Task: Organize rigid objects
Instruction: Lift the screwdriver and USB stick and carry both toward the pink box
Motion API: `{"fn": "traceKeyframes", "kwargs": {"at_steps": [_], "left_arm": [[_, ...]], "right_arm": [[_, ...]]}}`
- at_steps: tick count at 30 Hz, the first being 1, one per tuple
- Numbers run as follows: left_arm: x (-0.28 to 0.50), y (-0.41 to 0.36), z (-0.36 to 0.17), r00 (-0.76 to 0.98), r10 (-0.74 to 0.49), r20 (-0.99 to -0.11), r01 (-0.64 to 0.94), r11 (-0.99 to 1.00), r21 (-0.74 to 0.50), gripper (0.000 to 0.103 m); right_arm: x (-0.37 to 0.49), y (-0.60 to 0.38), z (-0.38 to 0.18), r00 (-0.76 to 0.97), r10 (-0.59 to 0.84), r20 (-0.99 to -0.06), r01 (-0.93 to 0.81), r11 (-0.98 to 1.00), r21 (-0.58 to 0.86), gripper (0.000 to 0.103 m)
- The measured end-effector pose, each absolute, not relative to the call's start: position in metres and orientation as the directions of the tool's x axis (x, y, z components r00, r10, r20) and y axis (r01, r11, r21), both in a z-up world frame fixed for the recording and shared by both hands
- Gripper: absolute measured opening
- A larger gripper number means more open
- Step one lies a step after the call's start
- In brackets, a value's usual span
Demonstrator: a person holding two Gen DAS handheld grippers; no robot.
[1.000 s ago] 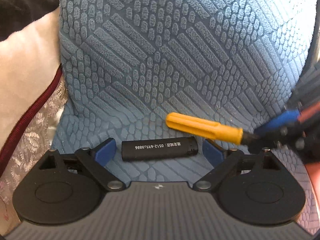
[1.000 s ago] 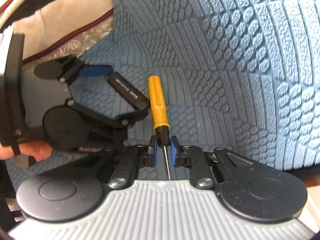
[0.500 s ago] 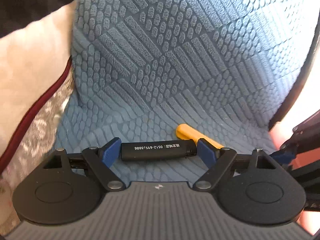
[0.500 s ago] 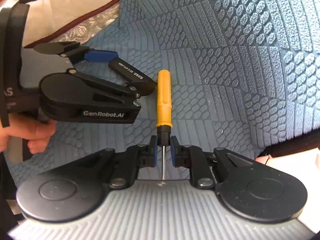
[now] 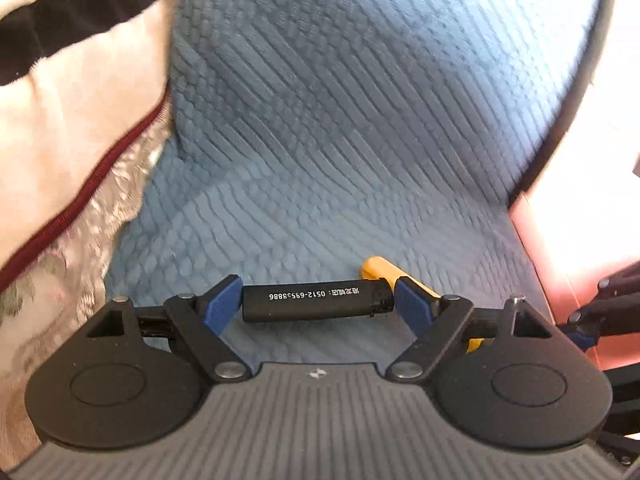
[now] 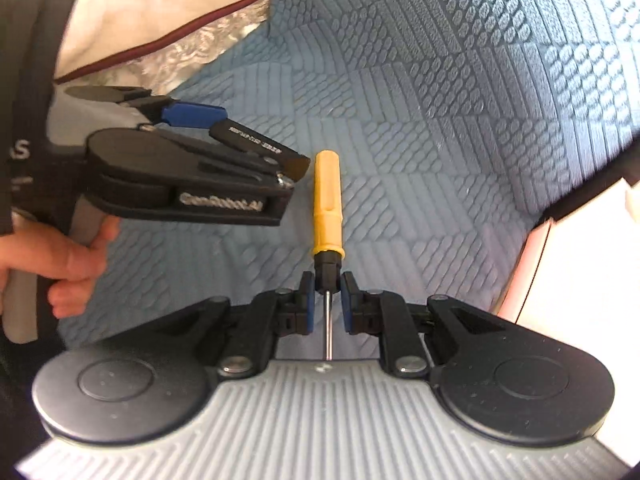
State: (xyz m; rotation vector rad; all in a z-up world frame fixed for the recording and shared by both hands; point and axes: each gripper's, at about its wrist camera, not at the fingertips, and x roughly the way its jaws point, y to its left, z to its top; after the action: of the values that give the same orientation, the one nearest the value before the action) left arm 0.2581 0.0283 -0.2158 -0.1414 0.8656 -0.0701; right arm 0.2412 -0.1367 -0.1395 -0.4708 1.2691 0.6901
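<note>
My left gripper (image 5: 318, 306) is shut on a black lighter (image 5: 316, 303) with white printed digits, held end to end between the blue pads above the blue textured sofa seat (image 5: 320, 220). The lighter (image 6: 256, 145) and the left gripper also show in the right wrist view. My right gripper (image 6: 327, 300) is shut on the black collar of a yellow-handled screwdriver (image 6: 327, 200); the handle points away and the metal shaft runs back toward the camera. The yellow handle (image 5: 378, 270) peeks out behind the left gripper's right finger.
A white cushion with dark red piping (image 5: 80, 152) lies at the left of the seat. The blue sofa back (image 6: 480, 40) rises behind. The sofa's right edge (image 5: 568, 120) borders a bright pinkish area (image 5: 580, 220).
The left gripper has closed on the lighter and lifted it off the seat. The right gripper has raised and pulled the screwdriver back, to the lighter's right end.
</note>
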Motion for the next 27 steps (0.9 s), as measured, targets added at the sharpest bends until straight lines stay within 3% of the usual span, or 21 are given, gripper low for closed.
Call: {"fn": "traceKeyframes", "kwargs": {"at_steps": [6, 16, 27], "left_arm": [[0.225, 0.018, -0.205, 0.644, -0.121, -0.756, 0.041, 0.991, -0.124, 0.086], [0.180, 0.010, -0.197, 0.607, -0.163, -0.778, 0.039, 0.984, -0.176, 0.086], [0.152, 0.018, -0.188, 0.614, -0.190, -0.766, -0.001, 0.970, -0.241, 0.086]], "right_arm": [[0.209, -0.153, -0.128, 0.172, 0.204, -0.964, -0.661, 0.749, 0.041, 0.017], [0.143, -0.164, -0.122, 0.244, 0.187, -0.952, -0.619, 0.785, -0.005, 0.017], [0.121, -0.184, -0.131, 0.204, 0.273, -0.940, -0.519, 0.845, 0.132, 0.018]]}}
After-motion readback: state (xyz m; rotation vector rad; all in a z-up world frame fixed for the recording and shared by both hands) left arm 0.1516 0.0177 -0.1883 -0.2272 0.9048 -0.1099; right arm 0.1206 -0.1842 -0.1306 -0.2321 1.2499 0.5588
